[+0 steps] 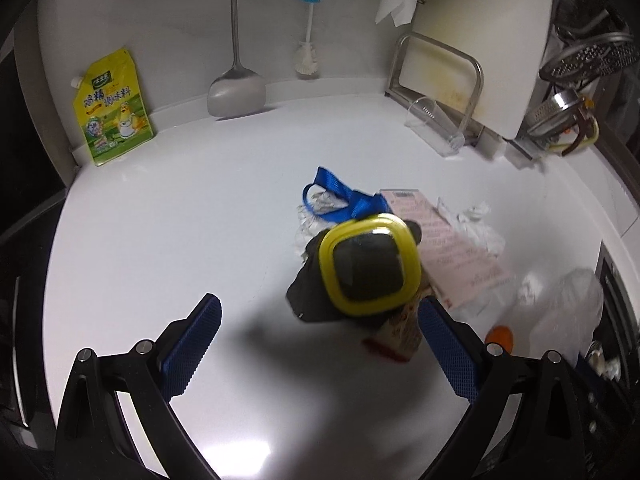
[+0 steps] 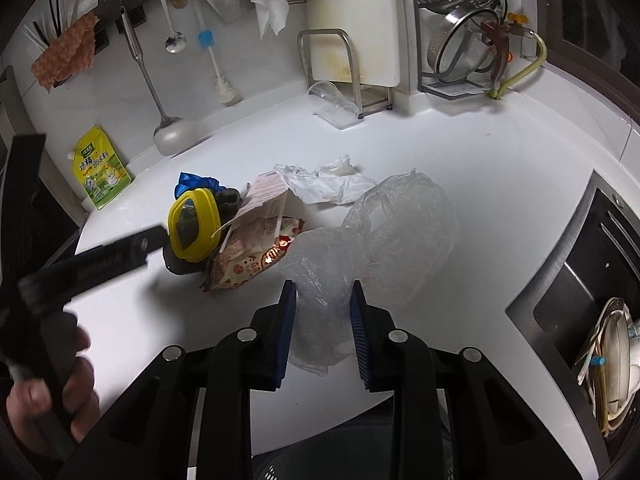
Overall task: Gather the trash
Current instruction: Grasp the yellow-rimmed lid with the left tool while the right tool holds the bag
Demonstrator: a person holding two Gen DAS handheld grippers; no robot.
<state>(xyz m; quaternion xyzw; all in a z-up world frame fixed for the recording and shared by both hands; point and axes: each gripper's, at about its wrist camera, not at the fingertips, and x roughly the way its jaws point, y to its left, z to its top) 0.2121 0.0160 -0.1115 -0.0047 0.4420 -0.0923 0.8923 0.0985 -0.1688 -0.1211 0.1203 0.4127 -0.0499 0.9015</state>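
Observation:
A heap of trash lies mid-counter: a yellow-rimmed lid (image 1: 370, 266) over a dark lump, a blue strap (image 1: 340, 196), a pink printed wrapper (image 1: 444, 246), a crumpled white tissue (image 2: 324, 180) and a red-printed snack packet (image 2: 256, 258). My left gripper (image 1: 320, 340) is open, just short of the lid; it also shows in the right wrist view (image 2: 132, 246). My right gripper (image 2: 322, 308) has its jaws closed on a clear plastic bag (image 2: 396, 224) that trails onto the counter.
A yellow seasoning pouch (image 1: 114, 110) leans on the back wall. A spatula (image 1: 236, 92), a spoon and a brush (image 1: 308, 56) hang there. A clear cup (image 2: 334, 100) lies by the cutting-board rack (image 2: 348, 68). A sink with dishes (image 2: 600, 340) is at right.

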